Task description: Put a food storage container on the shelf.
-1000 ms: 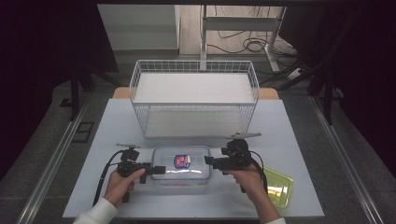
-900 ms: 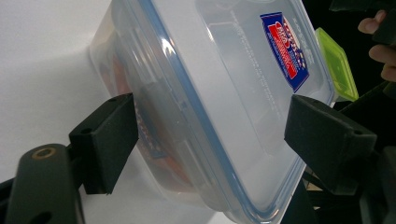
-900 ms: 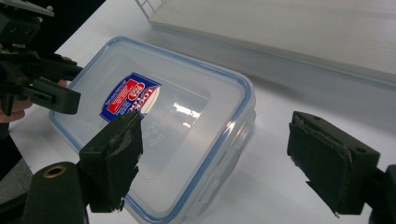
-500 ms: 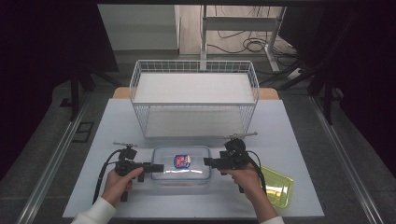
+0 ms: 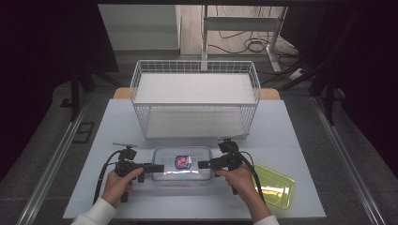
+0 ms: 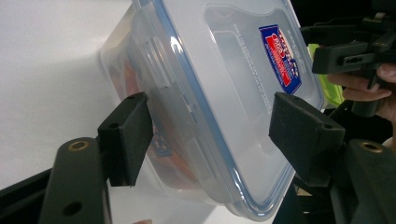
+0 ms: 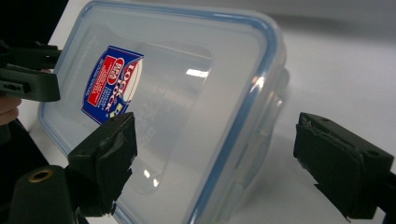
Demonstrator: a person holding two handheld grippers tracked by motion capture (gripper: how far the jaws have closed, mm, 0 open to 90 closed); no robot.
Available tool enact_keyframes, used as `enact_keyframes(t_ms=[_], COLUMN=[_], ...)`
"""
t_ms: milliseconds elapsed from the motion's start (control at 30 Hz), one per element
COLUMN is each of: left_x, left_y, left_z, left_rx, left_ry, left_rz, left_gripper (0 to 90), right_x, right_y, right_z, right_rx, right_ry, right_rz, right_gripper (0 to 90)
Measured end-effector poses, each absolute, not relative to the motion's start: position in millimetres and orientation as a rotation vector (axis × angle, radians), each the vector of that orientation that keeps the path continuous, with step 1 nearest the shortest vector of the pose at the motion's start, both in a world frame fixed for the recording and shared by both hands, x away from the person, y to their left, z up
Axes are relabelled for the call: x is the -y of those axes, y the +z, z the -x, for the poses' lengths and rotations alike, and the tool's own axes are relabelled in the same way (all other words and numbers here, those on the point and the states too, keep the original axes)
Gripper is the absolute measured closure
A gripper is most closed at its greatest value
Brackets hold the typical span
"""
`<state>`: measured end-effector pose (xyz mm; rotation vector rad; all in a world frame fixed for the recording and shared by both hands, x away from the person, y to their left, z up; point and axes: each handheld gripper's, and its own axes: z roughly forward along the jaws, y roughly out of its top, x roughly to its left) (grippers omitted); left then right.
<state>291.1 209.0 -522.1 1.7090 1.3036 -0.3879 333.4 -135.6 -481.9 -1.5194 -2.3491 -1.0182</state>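
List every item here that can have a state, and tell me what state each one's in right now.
Clear container: lid on, flat on the table.
Wire basket: upright, nothing inside.
Yellow-green tray: flat on the table, apart from the container.
Left claw: open, straddling the container's end.
Right claw: open, straddling the opposite end.

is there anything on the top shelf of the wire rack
No, the white top shelf of the wire rack lies bare in the high view.
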Motion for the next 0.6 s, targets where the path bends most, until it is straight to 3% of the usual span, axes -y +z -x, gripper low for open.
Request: enact_keyframes(t_ms=[433, 600], left_x=[-209.6, -209.9], left_y=[-522.6, -522.5], left_z=[-290.7, -290.4], left_rx=[-1.305, -1.304], left_ry=[-0.390, -0.389], left_rz=[-1.702, -1.698], left_gripper=[31.4, 31.7], right_x=[132.6, 136.5], right_y=[-494.8, -489.7], right_z=[-337.4, -335.0], right_rx=[2.215, 2.210], right_ry=[-0.973, -0.977], right_rz=[1.486, 1.504], right_gripper=[13.8, 22.6])
